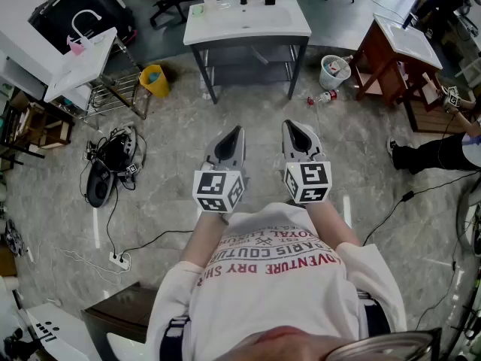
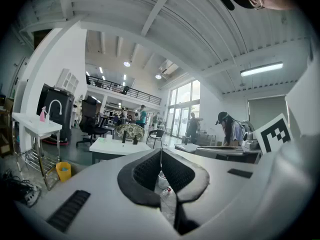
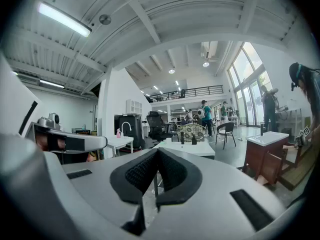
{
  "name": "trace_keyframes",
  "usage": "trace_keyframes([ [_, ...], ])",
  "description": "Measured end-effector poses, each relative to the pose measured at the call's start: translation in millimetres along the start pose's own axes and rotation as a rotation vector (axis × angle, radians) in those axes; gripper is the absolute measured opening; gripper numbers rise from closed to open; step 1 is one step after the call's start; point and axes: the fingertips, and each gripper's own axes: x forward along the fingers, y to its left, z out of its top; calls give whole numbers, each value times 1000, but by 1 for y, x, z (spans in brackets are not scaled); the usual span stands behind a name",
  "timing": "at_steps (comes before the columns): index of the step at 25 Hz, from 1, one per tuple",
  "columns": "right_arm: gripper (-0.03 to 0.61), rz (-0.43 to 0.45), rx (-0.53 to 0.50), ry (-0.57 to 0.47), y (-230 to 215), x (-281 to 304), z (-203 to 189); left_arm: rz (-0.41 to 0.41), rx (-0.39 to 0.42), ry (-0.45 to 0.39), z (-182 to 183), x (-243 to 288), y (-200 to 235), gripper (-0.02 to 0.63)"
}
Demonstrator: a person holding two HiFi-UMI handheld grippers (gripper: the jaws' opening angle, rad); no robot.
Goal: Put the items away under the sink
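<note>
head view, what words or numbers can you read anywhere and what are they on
"PARIS COUTUR": red print, upside down, on the person's white t-shirt.
"VENTURE DRY SH": larger red line on the same shirt, ends hidden.
Small line above them: too blurred to read.
Black-and-white marker cubes: patterns only, no words.

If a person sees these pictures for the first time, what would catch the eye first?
The left gripper and right gripper, white with marker cubes, are held side by side at the centre, jaws together and empty. Ahead stands a white sink on a dark metal frame; right of it, a white bucket stands and a red-capped bottle lies on the floor.
</note>
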Motion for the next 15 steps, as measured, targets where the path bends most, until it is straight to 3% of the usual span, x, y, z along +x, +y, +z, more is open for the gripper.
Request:
trace_keyframes([
  [15, 25, -16, 43, -3, -3, 9, -5, -17, 8, 12, -3, 12, 8, 23],
])
